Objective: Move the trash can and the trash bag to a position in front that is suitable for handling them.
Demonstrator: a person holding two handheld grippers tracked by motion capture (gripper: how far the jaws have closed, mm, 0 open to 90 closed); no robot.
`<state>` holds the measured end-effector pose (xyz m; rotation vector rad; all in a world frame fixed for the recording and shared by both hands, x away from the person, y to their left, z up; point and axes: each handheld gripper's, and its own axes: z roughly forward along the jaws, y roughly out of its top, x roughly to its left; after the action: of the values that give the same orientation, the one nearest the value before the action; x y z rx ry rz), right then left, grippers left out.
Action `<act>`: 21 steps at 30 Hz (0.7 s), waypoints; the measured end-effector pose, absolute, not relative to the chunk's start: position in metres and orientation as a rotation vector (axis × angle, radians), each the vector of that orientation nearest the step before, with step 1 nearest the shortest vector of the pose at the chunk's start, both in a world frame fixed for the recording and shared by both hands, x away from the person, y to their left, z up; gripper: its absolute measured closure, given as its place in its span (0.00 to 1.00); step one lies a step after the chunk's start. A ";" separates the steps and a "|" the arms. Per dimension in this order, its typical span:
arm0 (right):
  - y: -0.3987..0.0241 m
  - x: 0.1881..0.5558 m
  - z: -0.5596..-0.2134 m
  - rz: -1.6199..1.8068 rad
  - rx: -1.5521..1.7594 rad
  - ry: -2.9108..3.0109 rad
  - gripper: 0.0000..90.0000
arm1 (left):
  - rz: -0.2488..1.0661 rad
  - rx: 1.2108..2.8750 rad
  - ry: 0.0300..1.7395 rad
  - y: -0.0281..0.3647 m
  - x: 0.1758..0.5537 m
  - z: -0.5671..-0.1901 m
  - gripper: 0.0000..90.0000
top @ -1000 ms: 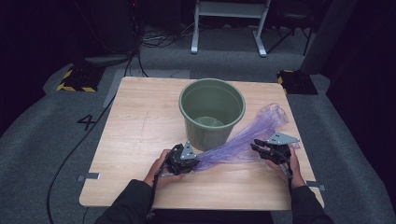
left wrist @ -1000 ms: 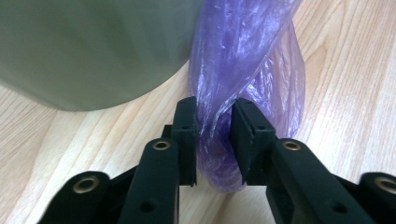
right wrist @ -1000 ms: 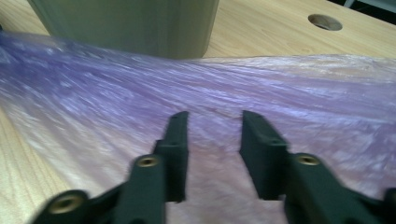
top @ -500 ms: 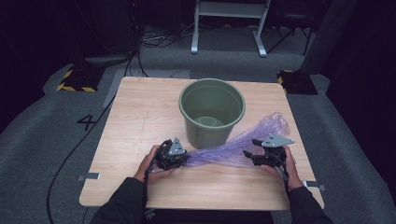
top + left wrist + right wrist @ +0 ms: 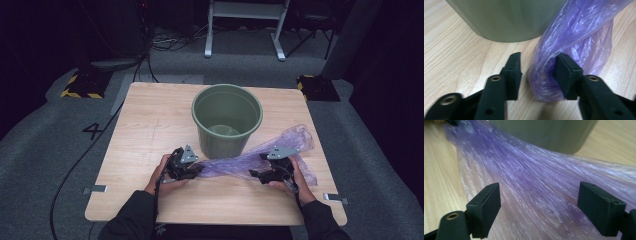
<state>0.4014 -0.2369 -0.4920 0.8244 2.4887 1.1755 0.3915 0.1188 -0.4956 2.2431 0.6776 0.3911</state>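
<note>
- Bag work is the job in hand: a purple plastic bag [image 5: 250, 161] lies twisted into a rope across the counter [image 5: 150, 120], running from near the middle of the near edge toward the right edge, just in front of a green bucket [image 5: 227, 119] that stands upright at the counter's centre.
- My left gripper [image 5: 186, 167] sits at the bag's bunched left end. In the left gripper view its jaws have just been opening; the bundle [image 5: 571, 45] is between them, resting against one pad [image 5: 567, 73] while the other pad [image 5: 514, 72] stands clear of it. I read that as a released hold, not a grip.
- My right gripper [image 5: 265, 174] is over the wider part of the bag, toward the right edge. Its jaws have just been opening too, and in the right gripper view they stand wide apart with the flattened film [image 5: 536, 195] spread on the counter between them, neither pad pressing on it.
- I judge the step to be a re-grip: both grippers have let go, and the bag is lying loose on the wood, not yet opened and not yet in the bucket.
- The next move calls for finding the bag's mouth, probably the looser, fanned end near the right edge, and pinching a single layer of film there.
- The film is thin and slippery, so I would close low and squarely, or the pads will slide off or catch both layers.
</note>
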 end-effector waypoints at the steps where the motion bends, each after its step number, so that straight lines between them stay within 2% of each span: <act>1: -0.237 0.405 -0.496 1.166 0.842 2.492 0.21 | 0.386 2.235 0.682 0.120 0.391 -0.495 0.46; 3: -0.238 0.406 -0.498 1.161 0.848 2.492 0.21 | 0.376 2.228 0.688 0.121 0.391 -0.494 0.35; 5: -0.237 0.410 -0.503 1.135 0.859 2.496 0.22 | 0.366 2.233 0.688 0.123 0.389 -0.493 0.30; 7: -0.236 0.410 -0.502 1.142 0.858 2.487 0.23 | 0.377 2.231 0.681 0.126 0.387 -0.491 0.28; 10: -0.235 0.411 -0.503 1.123 0.858 2.494 0.30 | 0.414 2.181 0.676 0.138 0.381 -0.483 0.25; 12: -0.236 0.411 -0.503 1.131 0.864 2.483 0.39 | 0.440 2.154 0.689 0.146 0.378 -0.480 0.24; 13: -0.236 0.411 -0.503 1.131 0.864 2.483 0.39 | 0.440 2.154 0.689 0.146 0.378 -0.480 0.23; 14: -0.238 0.411 -0.502 1.139 0.864 2.473 0.50 | 0.464 2.140 0.727 0.154 0.378 -0.478 0.23; 15: -0.238 0.411 -0.502 1.139 0.864 2.473 0.50 | 0.464 2.140 0.727 0.154 0.378 -0.478 0.23; 17: -0.241 0.411 -0.502 1.135 0.879 2.443 0.65 | 0.475 2.128 0.778 0.167 0.379 -0.479 0.23; 18: -0.241 0.411 -0.502 1.135 0.879 2.443 0.65 | 0.475 2.128 0.778 0.167 0.379 -0.479 0.23; 19: -0.242 0.411 -0.502 1.133 0.871 2.439 0.69 | 0.475 2.129 0.789 0.170 0.379 -0.480 0.23; 20: -0.243 0.409 -0.502 1.130 0.869 2.432 0.79 | 0.480 2.132 0.802 0.173 0.379 -0.481 0.22; 21: -0.243 0.409 -0.502 1.127 0.863 2.435 0.82 | 0.484 2.149 0.821 0.176 0.378 -0.484 0.22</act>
<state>0.4089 -0.2433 -0.5015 0.8629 2.4345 1.1268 0.3780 0.1755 -0.4839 2.1493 0.8212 0.4843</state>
